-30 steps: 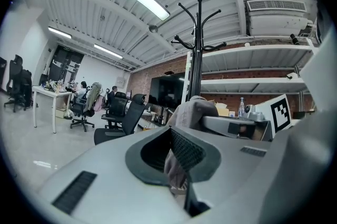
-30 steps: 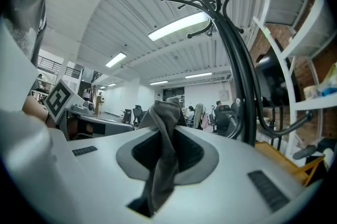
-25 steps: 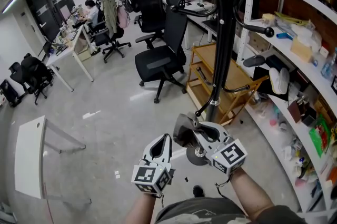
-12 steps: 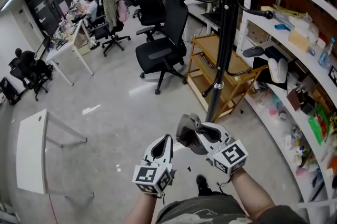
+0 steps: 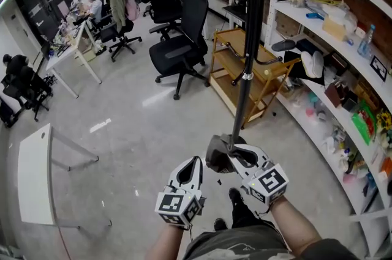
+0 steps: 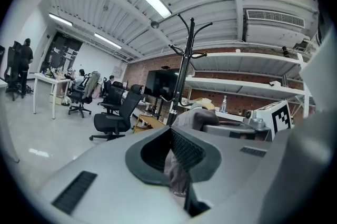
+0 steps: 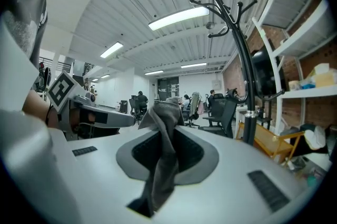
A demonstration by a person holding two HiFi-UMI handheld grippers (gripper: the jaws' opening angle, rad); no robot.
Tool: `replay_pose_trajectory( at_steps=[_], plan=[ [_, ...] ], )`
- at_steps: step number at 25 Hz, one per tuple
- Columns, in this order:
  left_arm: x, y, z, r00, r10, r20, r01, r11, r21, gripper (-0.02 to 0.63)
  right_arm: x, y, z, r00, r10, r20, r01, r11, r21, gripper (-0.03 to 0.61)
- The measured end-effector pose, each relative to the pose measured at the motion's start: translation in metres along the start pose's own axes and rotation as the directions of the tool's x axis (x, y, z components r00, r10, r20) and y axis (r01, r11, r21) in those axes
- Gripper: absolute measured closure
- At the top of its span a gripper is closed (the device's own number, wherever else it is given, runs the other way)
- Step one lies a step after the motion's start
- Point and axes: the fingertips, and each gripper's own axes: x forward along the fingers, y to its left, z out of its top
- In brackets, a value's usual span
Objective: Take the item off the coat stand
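Note:
The black coat stand [image 5: 248, 57] rises straight ahead of me, its hooks bare where I can see them; it also shows in the right gripper view [image 7: 245, 65] and the left gripper view [image 6: 181, 70]. My right gripper [image 5: 228, 152] is shut on a crumpled grey cloth [image 5: 215, 158], held low and close to my body, away from the hooks. In its own view the cloth [image 7: 163, 165] is pinched between the jaws [image 7: 166, 130] and sticks up past them. My left gripper [image 5: 195, 162] hangs just left of it, jaws together. The same cloth [image 6: 202, 116] shows beyond its tips.
A black office chair [image 5: 180, 48] stands to the left of the stand, and a low wooden cart [image 5: 254, 78] sits behind the pole. White shelves [image 5: 343, 69] crowded with goods curve along the right. A white table [image 5: 33, 173] is at left. People sit at desks [image 5: 95, 5] far back.
The coat stand has drawn away from me and its base no longer sits by my grippers. Both grippers keep the same pose, the right one still holding the cloth.

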Motion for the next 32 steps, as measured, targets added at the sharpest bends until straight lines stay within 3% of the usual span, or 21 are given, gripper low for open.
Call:
replay_pose_trajectory(
  at_steps=[8, 13, 32],
  plan=[
    [-0.023, -0.017, -0.014, 0.999, -0.039, -0.012, 0.038, 0.999, -0.037, 0.606, -0.034, 0.022, -0.012, 0.998, -0.053, -0.035, 0.053, 0.999, -0.004, 0.526],
    [-0.026, -0.027, -0.012, 0.999, -0.034, 0.001, 0.034, 0.999, -0.023, 0.606, -0.047, 0.018, -0.009, 0.998, -0.062, -0.032, 0.062, 0.998, -0.010, 0.527],
    [-0.064, -0.108, -0.022, 0.998, 0.051, 0.028, -0.051, 0.999, 0.002, 0.606, -0.125, 0.023, -0.013, 0.999, 0.031, -0.008, -0.031, 0.999, -0.008, 0.528]
  ],
)
